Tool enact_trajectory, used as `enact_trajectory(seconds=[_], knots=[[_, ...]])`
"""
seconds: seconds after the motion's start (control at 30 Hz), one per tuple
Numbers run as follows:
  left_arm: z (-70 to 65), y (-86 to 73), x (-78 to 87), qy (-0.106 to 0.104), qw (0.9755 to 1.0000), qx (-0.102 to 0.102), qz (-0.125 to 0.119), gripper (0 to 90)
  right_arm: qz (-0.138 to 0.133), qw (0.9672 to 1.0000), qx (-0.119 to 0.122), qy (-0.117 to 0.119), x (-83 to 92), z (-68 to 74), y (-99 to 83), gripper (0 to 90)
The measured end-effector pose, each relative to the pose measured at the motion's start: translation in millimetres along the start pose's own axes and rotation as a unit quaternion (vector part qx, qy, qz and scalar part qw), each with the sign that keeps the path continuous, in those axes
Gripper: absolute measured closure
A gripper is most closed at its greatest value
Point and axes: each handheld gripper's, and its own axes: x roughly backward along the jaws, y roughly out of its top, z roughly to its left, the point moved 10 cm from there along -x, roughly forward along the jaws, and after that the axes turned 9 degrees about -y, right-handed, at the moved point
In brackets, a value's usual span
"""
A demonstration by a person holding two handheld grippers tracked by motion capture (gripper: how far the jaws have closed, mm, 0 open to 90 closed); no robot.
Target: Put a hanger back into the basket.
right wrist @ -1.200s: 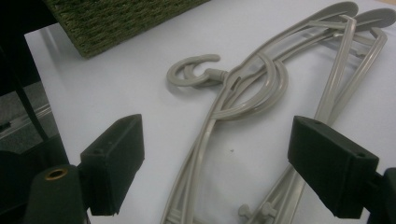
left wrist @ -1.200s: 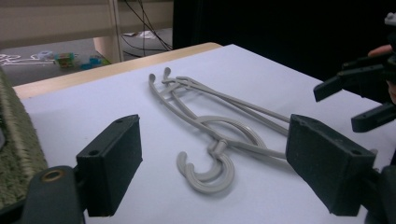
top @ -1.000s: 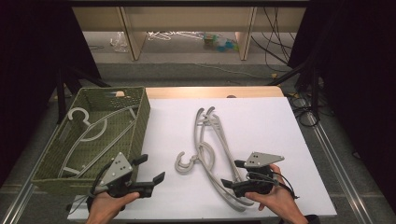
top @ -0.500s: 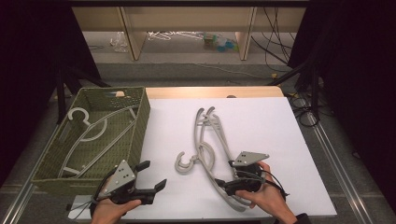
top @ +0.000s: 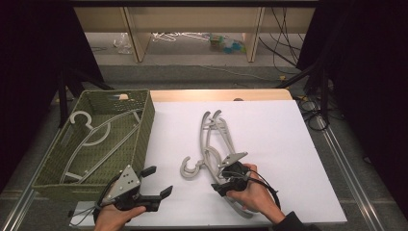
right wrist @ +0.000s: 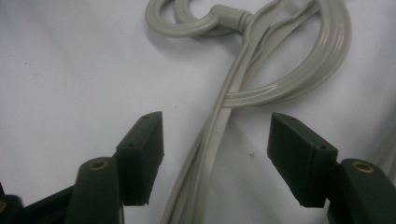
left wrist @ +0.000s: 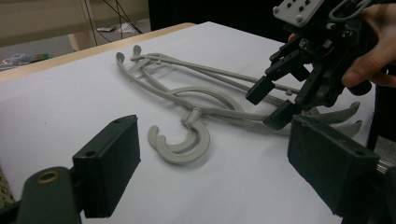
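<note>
Hangers on the table, right gripper closing over one

Basket [top: 144, 120], olive green and woven, sits at the far left of the table. One pale hanger [top: 98, 139] lies inside it, hook toward the far left corner.

Left gripper [top: 156, 185] rests near the table's front edge, just right of the basket's near corner. Its jaws stand wide apart with nothing between them, aimed across the white sheet [top: 288, 144] toward the pile.

Hangers [top: 211, 144] lie stacked in a loose bundle at mid-table, grey plastic, arms running from the far side toward the near right. Their hooks [left wrist: 180, 144] curl together at the near left of the bundle, flat on the sheet.

Right gripper [right wrist: 215, 156] is down over the near part of the bundle, right of the hooks. Its jaws have just been closing. A hanger arm [right wrist: 210, 140] runs between them, but a gap shows on each side; the pads [right wrist: 140, 158] are not pressing on it. The hand [top: 255, 197] grips the tool from the near right.
</note>
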Motion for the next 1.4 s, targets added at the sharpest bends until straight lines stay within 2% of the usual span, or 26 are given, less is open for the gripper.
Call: enact_trajectory(seconds=[0.1, 0.2, 0.3, 0.33, 0.43, 0.57, 0.63, 0.67, 0.77, 0.9, 1.2, 1.37, 1.4], knots=[[0.1, 0.6, 0.5, 0.001, 1.0, 0.001, -0.001, 17.0, 0.01, 0.9999, 0.004, 0.006, -4.7, 1.3, 0.8, 43.9], [-0.1, 0.5, 0.5, 0.0, 1.0, 0.001, -0.002, 16.9, 0.034, 0.9993, 0.004, 0.017, -10.6, 4.7, -0.4, 49.9], [-0.4, 1.0, -0.7, -0.006, 1.0, 0.001, -0.007, 16.9, 0.044, 0.9989, 0.0, 0.016, -15.1, 5.0, -1.2, 53.6], [0.7, 0.4, -0.1, -0.004, 1.0, -0.009, 0.0, 16.9, 0.05, 0.9986, 0.0, 0.017, -16.9, 4.9, -1.3, 57.4], [0.8, -0.7, -0.4, -0.002, 1.0, 0.0, 0.0, 16.9, 0.053, 0.9985, -0.007, 0.012, -18.1, 3.1, 0.6, 60.7], [1.1, -0.8, -0.3, -0.002, 1.0, -0.001, 0.001, 16.9, 0.054, 0.9985, -0.01, 0.005, -18.8, 1.6, 1.0, 65.8], [1.6, -0.8, -0.2, -0.002, 1.0, -0.003, 0.002, 17.0, 0.057, 0.9982, -0.016, 0.006, -18.6, 1.8, 0.7, 67.0], [1.9, -0.5, -0.2, -0.005, 0.9999, -0.011, 0.004, 17.0, 0.056, 0.9982, -0.02, 0.011, -18.3, 2.5, 1.0, 67.8], [1.7, -0.5, 0.0, -0.001, 1.0, 0.001, -0.001, 17.0, 0.06, 0.9979, -0.023, 0.01, -17.4, 2.8, 0.5, 68.7], [2.4, -0.8, 0.8, -0.002, 1.0, -0.003, 0.002, 17.1, 0.056, 0.9981, -0.021, 0.017, -13.6, 2.7, 2.4, 73.3], [2.4, -1.4, 0.4, -0.003, 1.0, -0.003, 0.003, 17.0, 0.061, 0.9975, -0.027, 0.023, -11.0, 3.2, 1.7, 75.0], [1.6, -1.8, -0.1, -0.002, 1.0, -0.002, 0.005, 17.1, 0.069, 0.9971, -0.029, 0.015, -16.7, 3.6, -1.1, 69.2], [2.3, -1.1, 0.3, -0.005, 0.9998, -0.015, 0.007, 17.2, 0.071, 0.997, -0.026, 0.014, -16.2, 3.6, -1.1, 69.4]])
